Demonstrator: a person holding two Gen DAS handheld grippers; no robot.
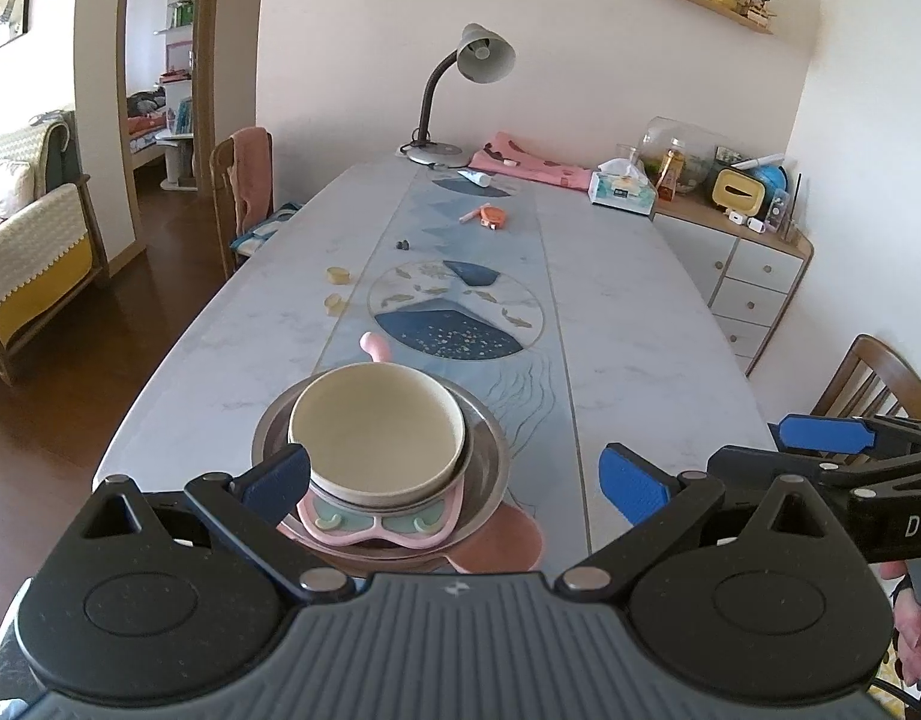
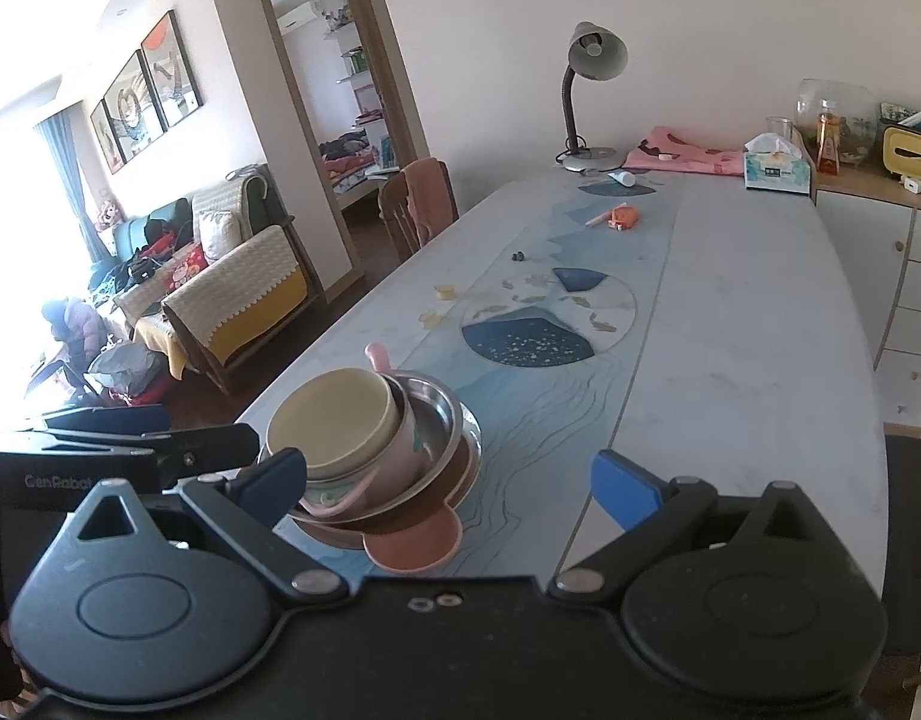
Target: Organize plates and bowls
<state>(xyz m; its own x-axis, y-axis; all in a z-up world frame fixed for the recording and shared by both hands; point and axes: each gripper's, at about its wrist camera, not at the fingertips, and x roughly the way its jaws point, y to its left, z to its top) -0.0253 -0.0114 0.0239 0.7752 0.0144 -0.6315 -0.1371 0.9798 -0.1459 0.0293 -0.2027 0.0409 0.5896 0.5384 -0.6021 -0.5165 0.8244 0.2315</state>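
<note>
Cream round bowl (image 1: 376,426) | nested in steel dish (image 1: 484,450) | pink plate (image 2: 412,546) beneath

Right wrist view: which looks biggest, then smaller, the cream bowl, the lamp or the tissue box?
1. cream bowl
2. lamp
3. tissue box
The bowl is nearest the camera, so real sizes stay unsure.

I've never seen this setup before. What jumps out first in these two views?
The stack of dishes at the near end of the long table: a cream bowl on top, nested over pink pieces and steel plates. Both grippers, left gripper and right gripper, are open beside it. Far back stands a grey desk lamp.
</note>
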